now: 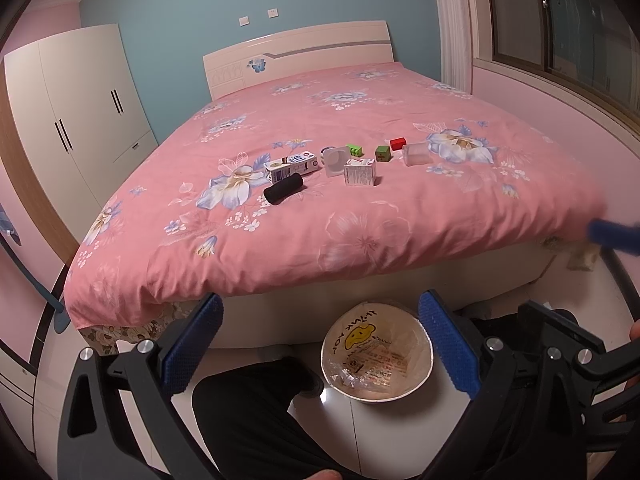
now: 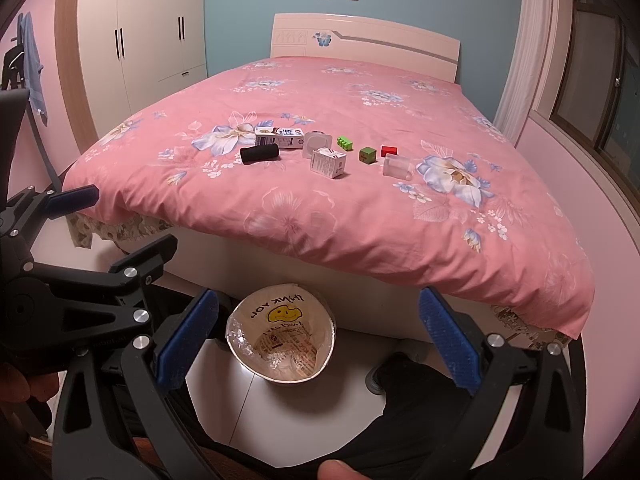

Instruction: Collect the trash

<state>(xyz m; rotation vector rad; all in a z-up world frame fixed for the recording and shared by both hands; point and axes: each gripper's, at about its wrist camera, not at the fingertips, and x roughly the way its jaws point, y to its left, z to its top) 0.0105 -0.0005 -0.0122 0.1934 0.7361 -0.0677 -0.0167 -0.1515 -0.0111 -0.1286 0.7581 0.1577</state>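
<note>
A small bin lined with a smiley-face bag [image 1: 378,354] [image 2: 281,342] stands on the floor in front of the bed, with wrappers inside. On the pink bedspread lie a long milk carton [image 1: 291,166] [image 2: 279,136], a small white carton [image 1: 360,172] [image 2: 329,163], a clear square lid [image 1: 335,161] [image 2: 316,143], a clear plastic cup on its side [image 1: 417,154] [image 2: 398,167] and a black roll [image 1: 283,189] [image 2: 259,154]. My left gripper [image 1: 326,346] and right gripper [image 2: 320,346] are both open and empty, low above the bin.
Green blocks [image 1: 355,149] [image 1: 383,153] and a red block [image 1: 398,143] lie among the trash on the bed [image 1: 360,240]. A white wardrobe [image 1: 80,120] stands at the left. My legs [image 1: 256,420] are by the bin. A window [image 1: 560,20] is at the right.
</note>
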